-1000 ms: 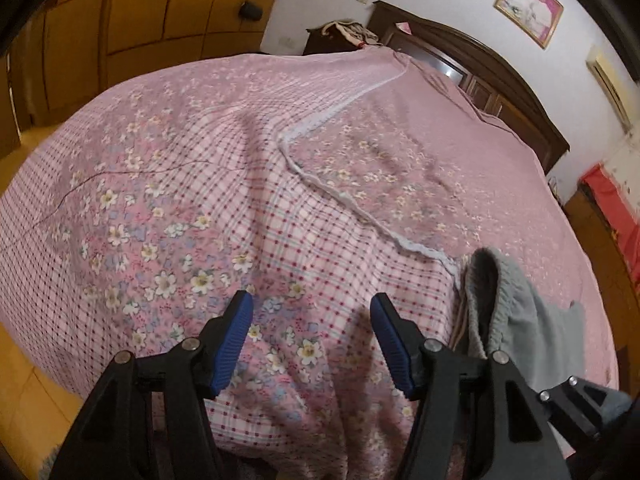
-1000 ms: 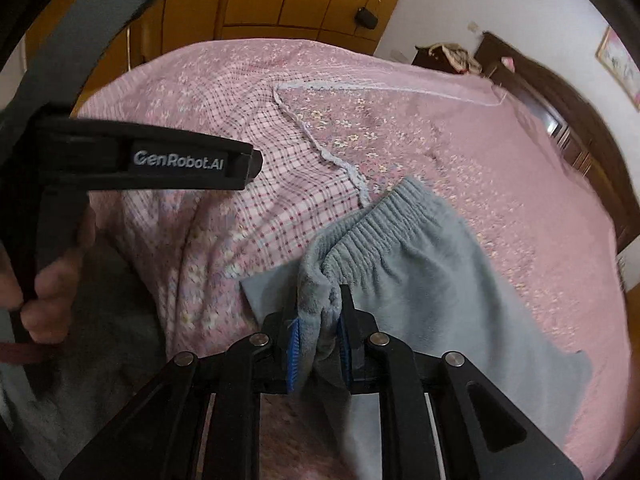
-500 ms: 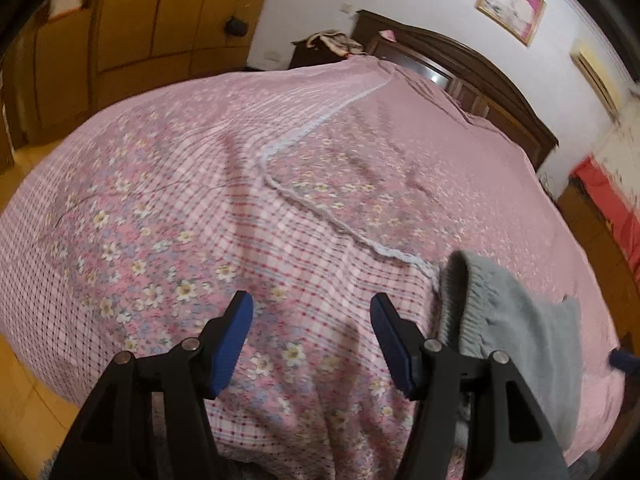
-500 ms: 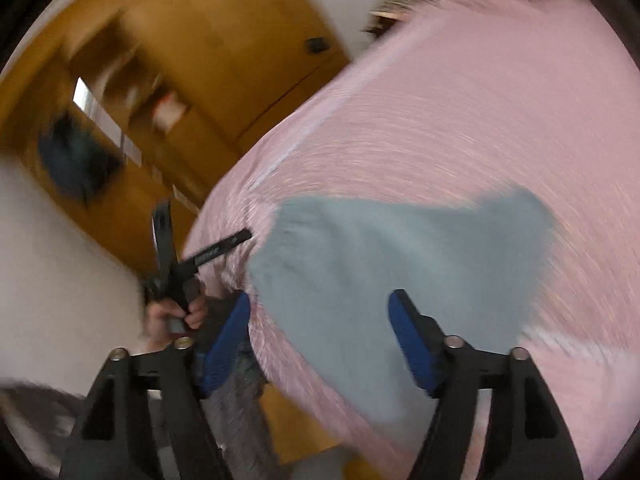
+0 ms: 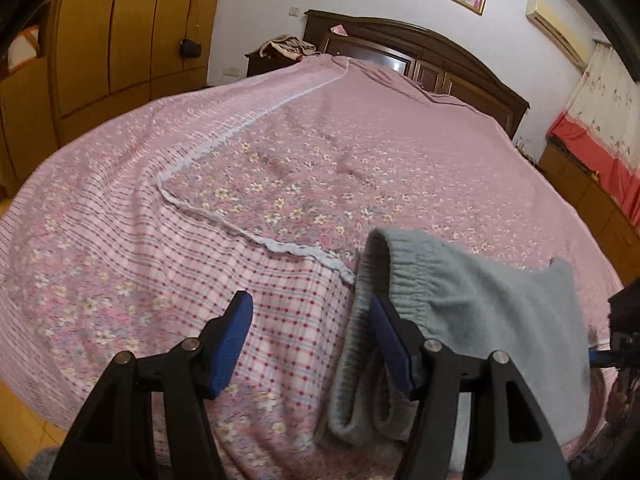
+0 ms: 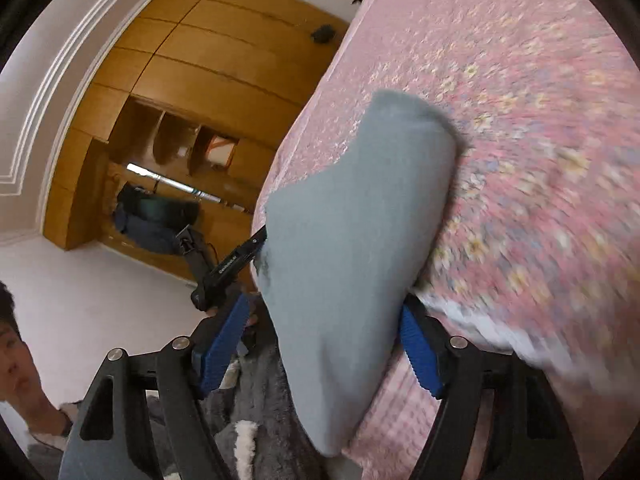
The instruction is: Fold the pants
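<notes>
Grey pants (image 5: 472,312) lie on the near edge of the bed, elastic waistband toward the left, partly hanging over the edge. My left gripper (image 5: 312,336) is open and empty, its right pad beside the waistband fold. My right gripper (image 6: 324,344) is open, tilted sideways, with a grey pant part (image 6: 352,240) lying between and beyond its pads, not pinched. The left gripper's body (image 6: 232,268) shows in the right wrist view past the cloth's left edge.
A pink floral and checked bedspread (image 5: 280,168) covers the bed, with a lace seam (image 5: 248,236). A dark headboard (image 5: 432,52) stands at the far end, wooden wardrobes (image 5: 104,40) to the left. The person's grey fluffy clothing (image 6: 256,432) is below the right gripper.
My right gripper let go of the waistband, opened, and swung over to the pants' other end. My left gripper shifted right, close to the waistband, still open.
</notes>
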